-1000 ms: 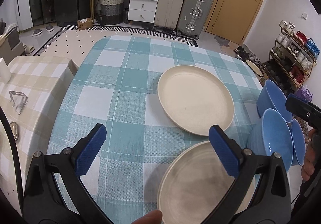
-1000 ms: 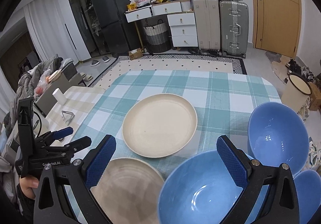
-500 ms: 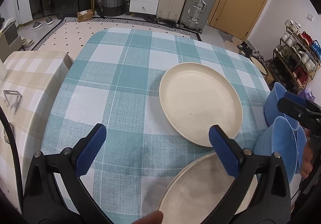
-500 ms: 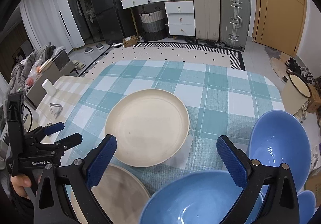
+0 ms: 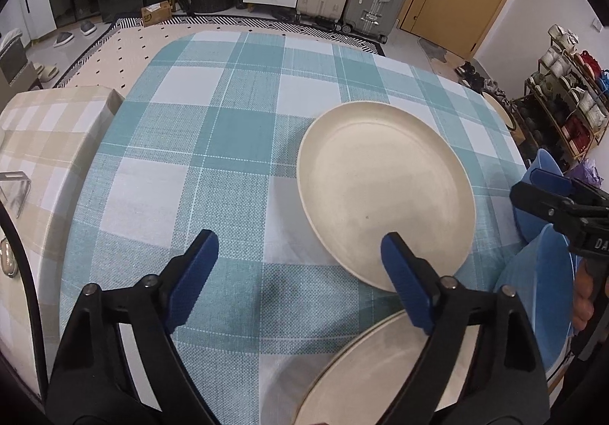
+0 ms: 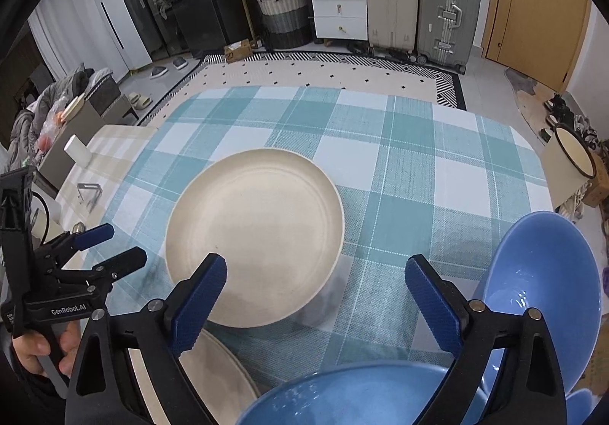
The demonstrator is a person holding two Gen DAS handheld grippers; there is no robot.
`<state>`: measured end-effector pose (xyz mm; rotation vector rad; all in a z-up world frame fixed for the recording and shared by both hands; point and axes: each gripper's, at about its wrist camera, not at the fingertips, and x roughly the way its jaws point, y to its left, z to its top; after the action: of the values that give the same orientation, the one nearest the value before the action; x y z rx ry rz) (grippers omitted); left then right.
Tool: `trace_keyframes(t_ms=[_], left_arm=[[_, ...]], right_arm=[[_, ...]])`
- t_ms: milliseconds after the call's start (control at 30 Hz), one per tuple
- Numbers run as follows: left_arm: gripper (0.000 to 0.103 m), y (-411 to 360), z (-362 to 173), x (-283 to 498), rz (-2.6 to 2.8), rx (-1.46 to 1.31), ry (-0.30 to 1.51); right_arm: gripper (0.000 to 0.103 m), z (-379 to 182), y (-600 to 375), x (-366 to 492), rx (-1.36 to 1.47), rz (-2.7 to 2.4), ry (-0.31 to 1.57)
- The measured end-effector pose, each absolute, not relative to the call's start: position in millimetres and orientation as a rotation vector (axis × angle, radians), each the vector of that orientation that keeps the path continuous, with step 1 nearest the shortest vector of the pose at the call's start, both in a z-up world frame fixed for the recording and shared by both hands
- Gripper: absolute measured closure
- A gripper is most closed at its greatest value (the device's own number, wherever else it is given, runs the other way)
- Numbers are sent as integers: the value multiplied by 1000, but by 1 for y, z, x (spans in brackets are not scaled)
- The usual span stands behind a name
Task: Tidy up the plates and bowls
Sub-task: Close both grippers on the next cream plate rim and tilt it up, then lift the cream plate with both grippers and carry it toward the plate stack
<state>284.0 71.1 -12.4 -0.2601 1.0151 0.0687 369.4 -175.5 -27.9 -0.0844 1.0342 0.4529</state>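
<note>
While both claws hang over the near edge of the bench [image 5: 213,143], which wears a teal-and-white checked cloth, neither grasps anything; the left claw [image 5: 300,261] stands released, its jaws having just been closing a little, with only cloth and the near rim of the far cream plate [image 5: 384,189] showing between its blue pads; the right claw [image 6: 316,292] is likewise released, its jaws also having just drawn in slightly, and between them lie the cloth and the near right edge of that same plate [image 6: 255,234]. The far cream plate sits flat toward the middle of the bench; a second cream plate [image 5: 380,368] lies at the near edge, just beside the first, and in the left wrist view it is partly hidden under the left claw's right arm; in the right wrist view it [image 6: 213,371] shows at the lower left, behind the right claw's left finger. Three blue bowls sit at the right side of the bench: the near blue bowl [image 6: 342,398] lies directly below the right claw; the far blue bowl [image 6: 544,288] rests just beside it at the right edge; a sliver of a third blue bowl [image 6: 582,406] peeps out at the lower right corner. A hand [image 6: 34,345] grips the left claw's handle at the left edge of the right wrist view.
</note>
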Motion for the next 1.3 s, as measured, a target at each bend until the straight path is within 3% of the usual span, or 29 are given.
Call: trace_keyframes(t_ms=[233, 733, 1000, 1200, 1300], left_arm=[[27, 70, -23, 295, 52, -263, 1026], [59, 66, -55, 318, 32, -266, 1075], [75, 63, -61, 323, 20, -256, 1081], [87, 59, -61, 325, 6, -244, 1079], [87, 58, -61, 324, 8, -231, 1075]], right_arm=[[23, -46, -171, 387, -102, 447, 1091], [44, -83, -165, 413, -97, 464, 1191], [70, -89, -161, 415, -119, 474, 1187], [82, -91, -158, 415, -143, 468, 1180], [85, -92, -158, 415, -150, 457, 1176]])
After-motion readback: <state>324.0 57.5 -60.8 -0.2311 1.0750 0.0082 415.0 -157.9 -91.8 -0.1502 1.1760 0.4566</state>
